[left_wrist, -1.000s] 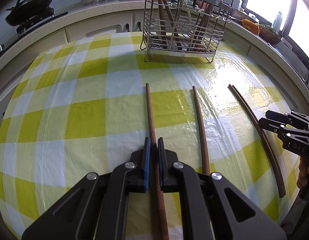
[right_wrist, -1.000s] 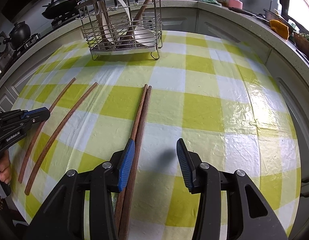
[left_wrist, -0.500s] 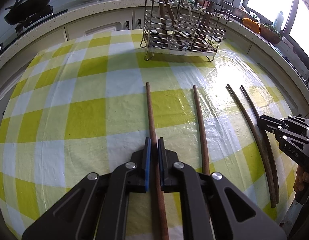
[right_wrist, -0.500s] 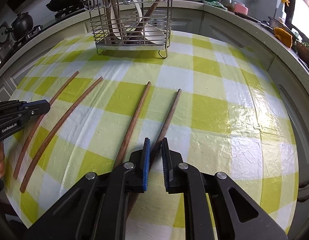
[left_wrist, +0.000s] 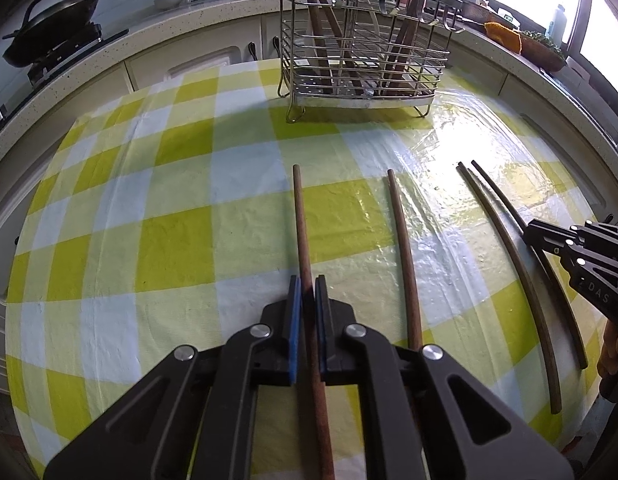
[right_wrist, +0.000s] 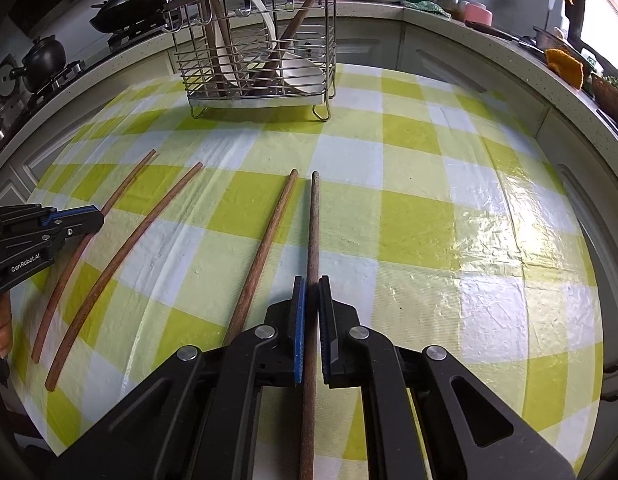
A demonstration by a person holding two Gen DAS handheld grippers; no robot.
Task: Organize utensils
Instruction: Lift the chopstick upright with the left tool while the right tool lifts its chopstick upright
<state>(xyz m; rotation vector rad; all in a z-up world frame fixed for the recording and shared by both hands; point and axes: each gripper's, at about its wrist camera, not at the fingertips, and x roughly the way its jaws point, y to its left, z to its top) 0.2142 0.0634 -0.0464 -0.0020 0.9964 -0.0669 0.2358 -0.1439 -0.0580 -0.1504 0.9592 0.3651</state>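
Several long brown wooden chopsticks lie on the yellow-and-white checked tablecloth (left_wrist: 173, 240). My left gripper (left_wrist: 305, 292) is shut on one chopstick (left_wrist: 301, 220), which points toward the wire utensil rack (left_wrist: 361, 52). A second chopstick (left_wrist: 403, 248) lies just right of it. My right gripper (right_wrist: 311, 292) is shut on another chopstick (right_wrist: 314, 224), with its mate (right_wrist: 269, 244) lying on the cloth to the left. The right gripper also shows at the right edge of the left wrist view (left_wrist: 527, 234). The rack (right_wrist: 257, 52) holds wooden utensils and a white plate.
A black pan (left_wrist: 49, 20) sits on the stove at the back left, and a black pot (right_wrist: 43, 60) stands beside it. A curved counter (right_wrist: 489, 40) with bottles and bowls runs behind the table. The table edge drops off at right.
My right gripper closed on one chopstick of the right-hand pair and swung it apart from its mate, then straight. The left gripper stays shut on its chopstick, lifted slightly.
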